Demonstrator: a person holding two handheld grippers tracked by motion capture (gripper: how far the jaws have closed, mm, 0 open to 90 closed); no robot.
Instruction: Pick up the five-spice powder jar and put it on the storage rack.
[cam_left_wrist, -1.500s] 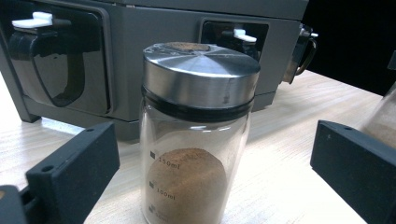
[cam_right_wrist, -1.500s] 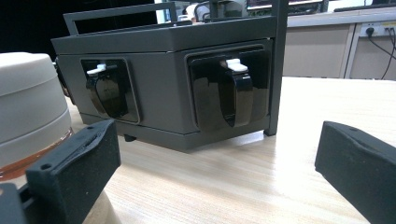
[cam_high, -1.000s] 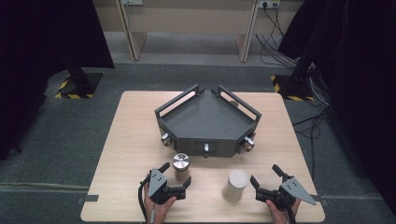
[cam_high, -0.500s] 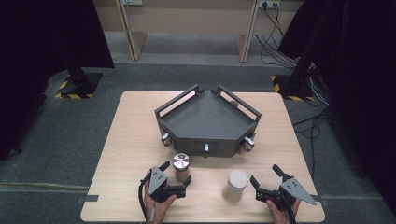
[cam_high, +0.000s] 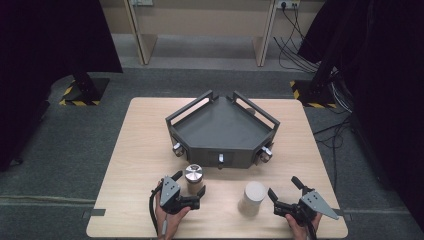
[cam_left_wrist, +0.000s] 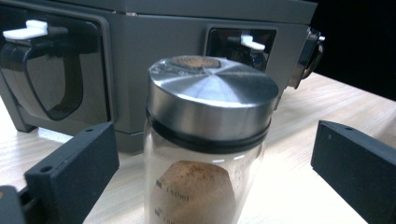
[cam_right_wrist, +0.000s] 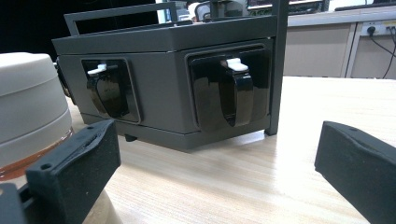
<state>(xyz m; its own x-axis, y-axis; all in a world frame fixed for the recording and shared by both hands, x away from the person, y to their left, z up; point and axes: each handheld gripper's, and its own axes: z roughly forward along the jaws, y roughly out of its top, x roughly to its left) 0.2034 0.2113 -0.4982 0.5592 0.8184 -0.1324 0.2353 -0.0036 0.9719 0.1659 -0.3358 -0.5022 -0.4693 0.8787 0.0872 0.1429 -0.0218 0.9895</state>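
A light wooden table (cam_high: 135, 145) fills the centre of the high view. A dark grey angular rack (cam_high: 222, 131) stands on it at the middle. Below it, toward the lower edge, stand 2 jars: a steel-lidded glass jar (cam_high: 194, 178) at left and a white-lidded jar (cam_high: 251, 198) at right.

A dark grey angular rack (cam_high: 220, 125) with rails along its top edges sits at the middle of the light wooden worktop (cam_high: 140, 145), toward the far side. Its near faces carry glossy black recessed pockets (cam_right_wrist: 233, 91) with small white tabs (cam_right_wrist: 235, 64). Beyond the worktop lies grey carpet (cam_high: 75, 150); cables (cam_high: 295, 45) trail at far right, and yellow-black striped stand bases (cam_high: 80, 92) rest on both sides
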